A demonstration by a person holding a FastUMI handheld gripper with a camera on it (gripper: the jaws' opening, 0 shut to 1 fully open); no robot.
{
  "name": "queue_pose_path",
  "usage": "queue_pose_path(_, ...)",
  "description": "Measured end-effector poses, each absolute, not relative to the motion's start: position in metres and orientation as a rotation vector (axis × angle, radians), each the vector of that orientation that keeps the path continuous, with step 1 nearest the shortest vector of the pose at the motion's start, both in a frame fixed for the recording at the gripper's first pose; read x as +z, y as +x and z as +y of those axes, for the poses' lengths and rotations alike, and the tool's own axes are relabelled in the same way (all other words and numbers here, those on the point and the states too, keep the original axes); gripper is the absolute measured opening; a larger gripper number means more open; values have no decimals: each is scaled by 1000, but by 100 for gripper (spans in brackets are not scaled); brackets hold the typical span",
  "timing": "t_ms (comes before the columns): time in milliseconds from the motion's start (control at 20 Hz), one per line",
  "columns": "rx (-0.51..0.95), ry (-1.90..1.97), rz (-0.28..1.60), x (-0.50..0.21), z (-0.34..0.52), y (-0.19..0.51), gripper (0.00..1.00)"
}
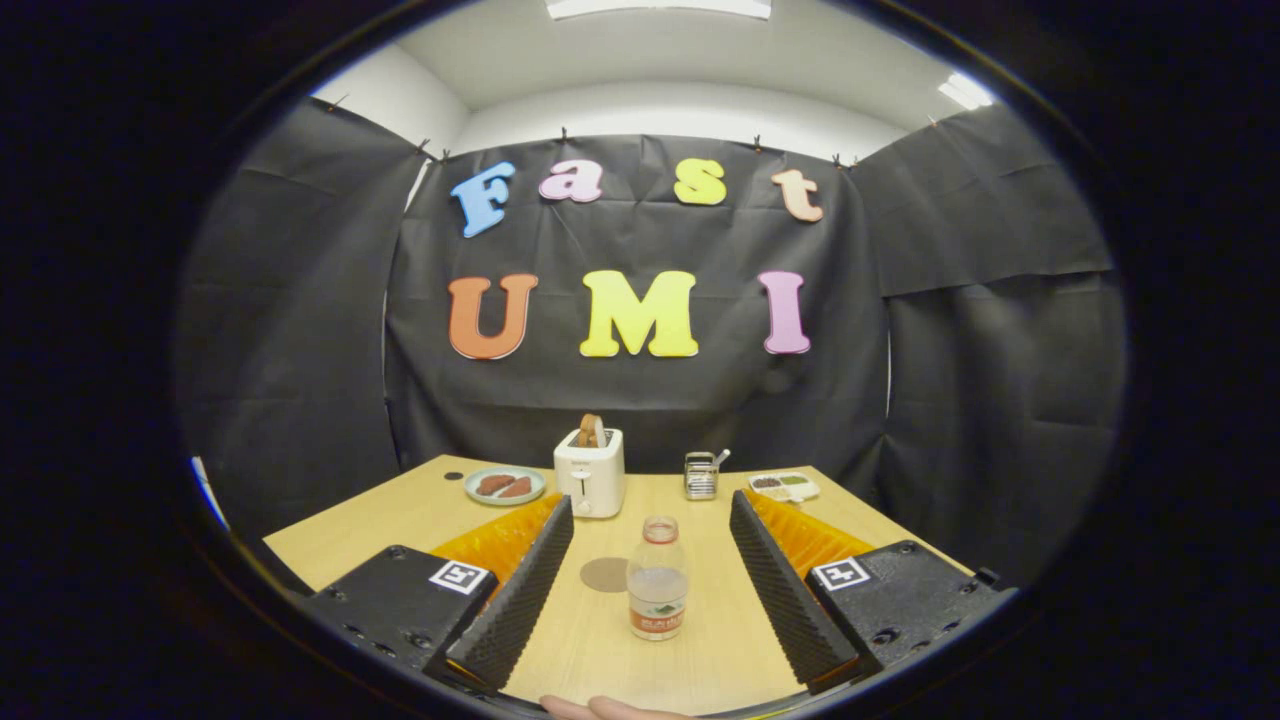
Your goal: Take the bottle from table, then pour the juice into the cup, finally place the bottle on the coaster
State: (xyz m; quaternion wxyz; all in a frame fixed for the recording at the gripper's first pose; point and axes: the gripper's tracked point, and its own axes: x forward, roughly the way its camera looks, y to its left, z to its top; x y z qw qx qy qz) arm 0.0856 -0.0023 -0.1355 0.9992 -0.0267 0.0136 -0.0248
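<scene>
A small clear plastic bottle [657, 580] with a pale drink and a label band stands upright on the wooden table [380, 520], between my two fingers and a little nearer the right one. My gripper [651, 515] is open, its ribbed pads wide apart and touching nothing. A round brown coaster [605, 574] lies flat on the table just left of the bottle, also between the fingers. A metal cup [701, 476] with a utensil in it stands farther back, beyond the fingertips.
A white toaster [590, 470] with bread in its slot stands beyond the coaster. A plate with food [505, 486] lies to its left, a small tray of food [784, 486] at the back right. A person's hand [610, 708] shows at the near table edge.
</scene>
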Motion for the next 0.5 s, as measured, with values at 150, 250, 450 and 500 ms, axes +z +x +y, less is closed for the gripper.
queue_pose_path(150,-52,-69,50,-157,-3,97,100)
queue_pose_path(250,-63,-71,79,-173,-5,105,100)
queue_pose_path(450,-72,-58,111,-204,-11,121,100)
queue_pose_path(500,-72,-53,116,-212,-12,125,100)
